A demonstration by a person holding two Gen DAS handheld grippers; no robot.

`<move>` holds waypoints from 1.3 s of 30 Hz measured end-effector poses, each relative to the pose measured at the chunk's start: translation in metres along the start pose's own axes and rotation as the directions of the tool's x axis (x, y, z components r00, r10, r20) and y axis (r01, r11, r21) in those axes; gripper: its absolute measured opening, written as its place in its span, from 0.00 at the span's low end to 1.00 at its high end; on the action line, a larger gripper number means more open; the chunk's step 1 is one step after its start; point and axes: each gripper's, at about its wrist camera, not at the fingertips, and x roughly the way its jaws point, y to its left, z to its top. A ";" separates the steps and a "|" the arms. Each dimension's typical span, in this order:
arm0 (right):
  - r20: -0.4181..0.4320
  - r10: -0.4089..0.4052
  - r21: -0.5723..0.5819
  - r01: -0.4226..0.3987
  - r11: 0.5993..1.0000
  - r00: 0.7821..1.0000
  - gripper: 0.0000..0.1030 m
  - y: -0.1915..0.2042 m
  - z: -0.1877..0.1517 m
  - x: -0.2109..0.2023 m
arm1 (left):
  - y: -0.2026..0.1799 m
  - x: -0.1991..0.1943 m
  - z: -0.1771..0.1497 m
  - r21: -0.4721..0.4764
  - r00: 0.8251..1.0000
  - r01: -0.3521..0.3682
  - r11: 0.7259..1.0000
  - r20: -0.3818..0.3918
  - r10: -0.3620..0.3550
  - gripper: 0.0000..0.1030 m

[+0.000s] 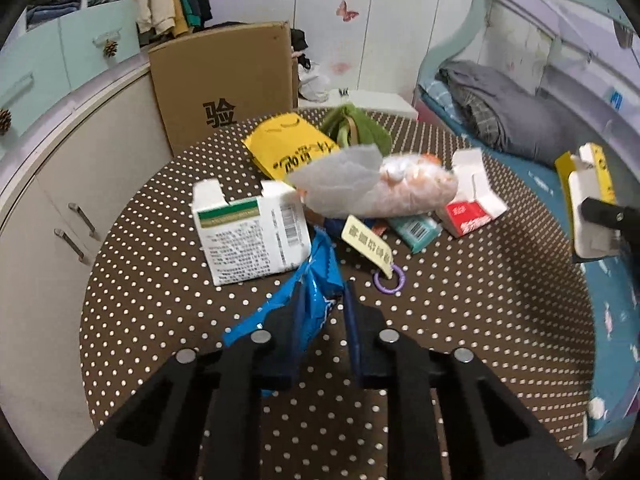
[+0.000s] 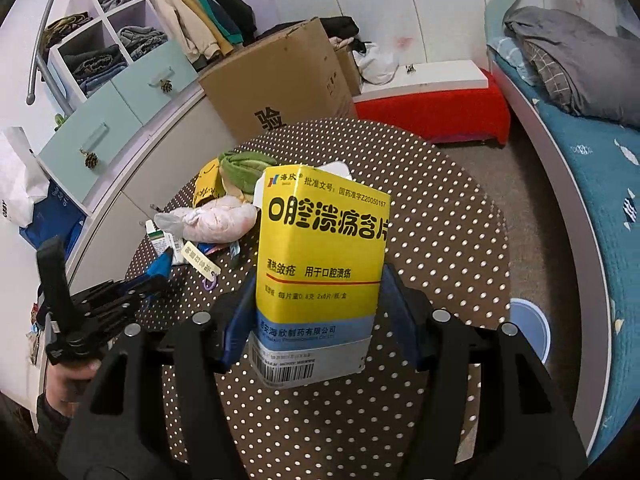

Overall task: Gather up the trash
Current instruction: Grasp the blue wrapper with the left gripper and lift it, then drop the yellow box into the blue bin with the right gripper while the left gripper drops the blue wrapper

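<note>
**Spotter:** What have you got in each hand?

**Me:** My right gripper is clamped on the yellow medicine box, pads on its two side faces near the bottom, lifted clear above the near half of the round table. It is thin card and probably empty, so I judge it light and easy to crush; a grip low across the narrow faces suits it.

**Spotter:** And the left?

**Me:** My left gripper has its jaws nearly pressed together, pinching the blue wrapper just in from the table's near edge. I expect the crinkly foil to be weightless, floppy and slippery, so I bite a bunched fold rather than a flat edge.

**Spotter:** Count what is left.

**Me:** Toward the middle of the table: one white carton with its flaps open, one small red-and-white box, one teal box, one tied clear bag that looks soft and saggy, one yellow paper bag, one green cloth thing at the far edge, and one tag on a purple ring. One blue-rimmed bin stands on the floor beside the table.
</note>
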 end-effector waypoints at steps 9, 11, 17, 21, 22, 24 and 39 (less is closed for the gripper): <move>0.062 0.003 0.013 -0.004 1.000 0.998 0.58 -0.025 0.010 -0.026 | -0.009 -0.039 0.016 -0.046 0.993 0.080 0.996 0.085 -0.076 0.16; 0.084 -0.005 0.025 0.003 1.000 0.996 0.58 -0.035 0.013 -0.035 | -0.014 -0.047 0.020 -0.051 0.990 0.103 0.993 0.105 -0.098 0.16; 0.124 -0.055 0.114 0.040 0.993 0.991 0.58 -0.086 0.018 -0.055 | -0.038 -0.061 0.036 -0.022 0.977 0.161 0.987 0.147 -0.157 0.16; 0.109 -0.105 0.245 0.076 0.966 0.989 0.59 -0.143 0.012 -0.057 | -0.062 -0.059 0.045 0.016 0.968 0.201 0.979 0.149 -0.201 0.16; 0.095 -0.128 0.287 0.096 0.953 0.987 0.59 -0.164 0.008 -0.055 | -0.069 -0.057 0.047 0.024 0.966 0.214 0.977 0.146 -0.215 0.16; 0.069 -0.145 0.350 0.112 0.930 0.987 0.59 -0.195 0.001 -0.048 | -0.085 -0.052 0.052 0.046 0.959 0.244 0.969 0.135 -0.248 0.16; -0.149 -0.134 0.669 0.200 0.716 0.980 0.82 -0.346 -0.076 0.033 | -0.241 0.019 0.090 0.196 0.897 0.440 0.877 -0.035 -0.442 0.16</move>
